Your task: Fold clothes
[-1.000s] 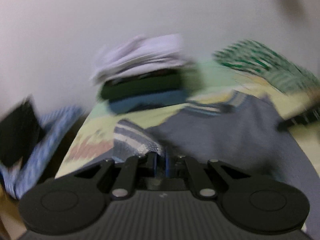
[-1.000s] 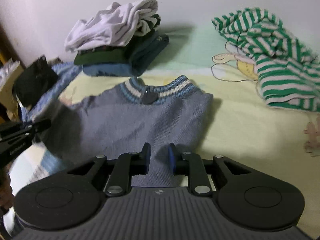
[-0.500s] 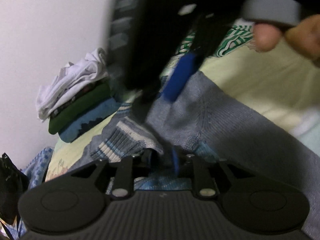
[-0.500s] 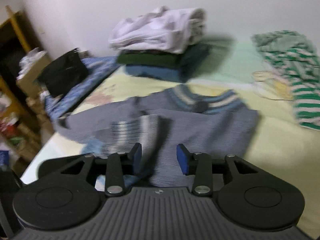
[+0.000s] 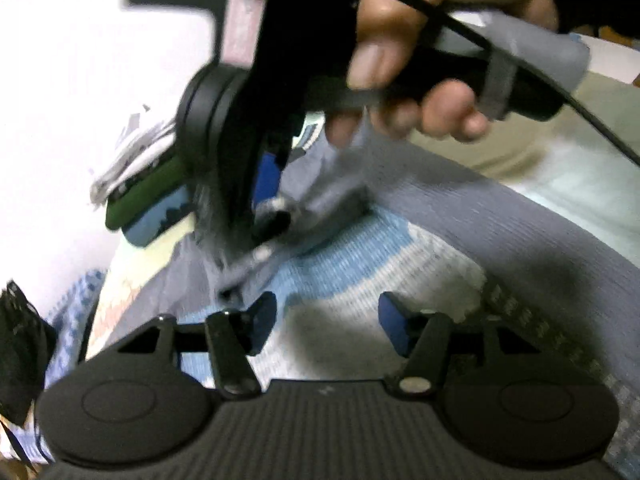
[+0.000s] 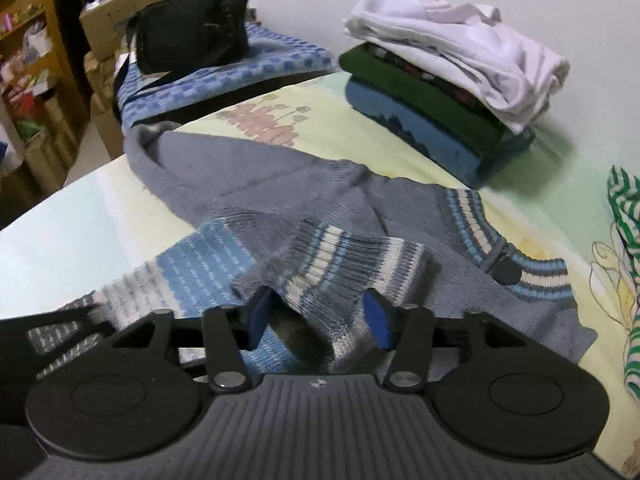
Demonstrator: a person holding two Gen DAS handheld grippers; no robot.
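Low in both frames, the left claw [image 5: 327, 322] and right claw [image 6: 316, 316] each stand with blue pads spread apart, holding nothing. Between the right claw's pads lies the striped cuff [image 6: 340, 264] of the grey knitted sweater with blue and white bands [image 6: 224, 188], which spreads across the yellow-green cartoon-print bed sheet [image 6: 328, 120]. At upper right sits a stack of folded clothes topped with white fabric [image 6: 452, 84].

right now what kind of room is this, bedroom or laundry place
Most likely a bedroom at home. The grey sweater lies on a bed sheet printed with cartoons, a stack of folded clothes sits by the wall, and cardboard boxes and a cluttered wooden shelf stand alongside.
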